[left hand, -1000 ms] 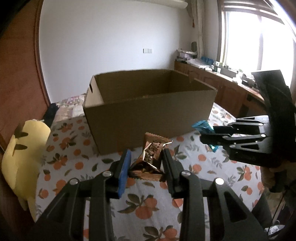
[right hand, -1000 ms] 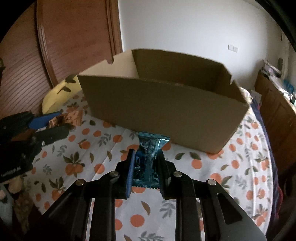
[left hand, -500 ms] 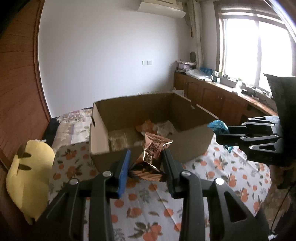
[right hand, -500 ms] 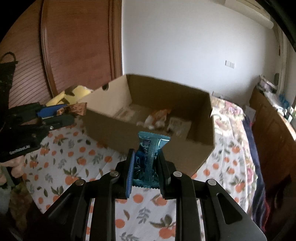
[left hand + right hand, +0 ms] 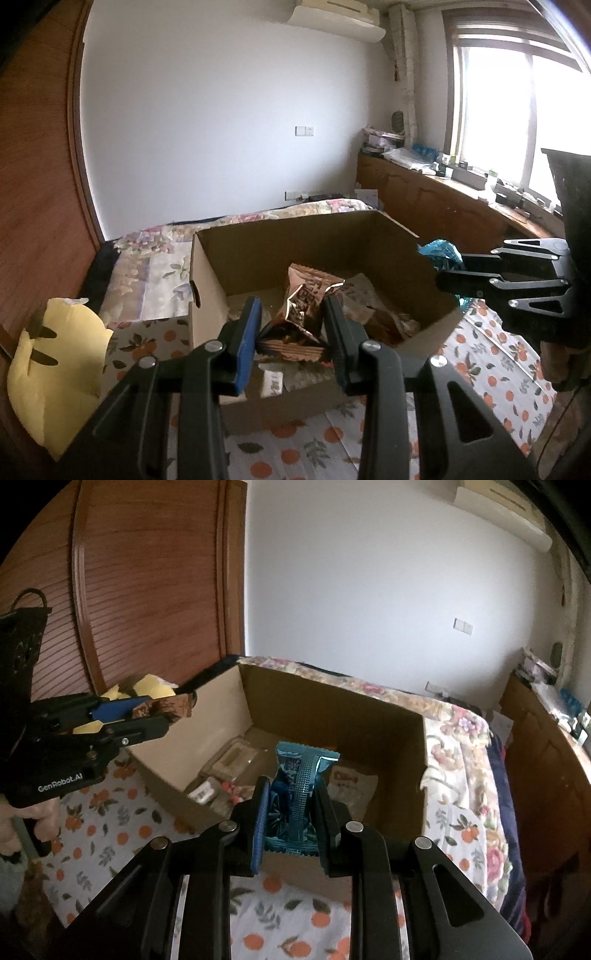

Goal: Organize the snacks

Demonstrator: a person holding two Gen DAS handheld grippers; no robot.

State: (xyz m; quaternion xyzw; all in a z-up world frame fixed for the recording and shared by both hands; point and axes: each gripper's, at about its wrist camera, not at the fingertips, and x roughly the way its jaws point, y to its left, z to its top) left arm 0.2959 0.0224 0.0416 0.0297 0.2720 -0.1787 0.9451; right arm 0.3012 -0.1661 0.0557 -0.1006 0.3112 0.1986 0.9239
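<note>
My left gripper is shut on a crinkled brown snack packet and holds it over the near edge of an open cardboard box. My right gripper is shut on a blue snack packet, held above the box's near wall. In the left wrist view the right gripper shows at the right with the blue packet sticking out past the box's right wall. In the right wrist view the left gripper shows at the left with the brown packet. Several wrapped snacks lie inside the box.
The box stands on a cloth with an orange-fruit print over a bed. A yellow plush toy lies left of the box by a wooden sliding door. A low wooden cabinet runs under the window at the right.
Both grippers have risen and moved toward the box with their packets. The box's inside, hidden a second ago behind its near wall, now shows with its snacks.
</note>
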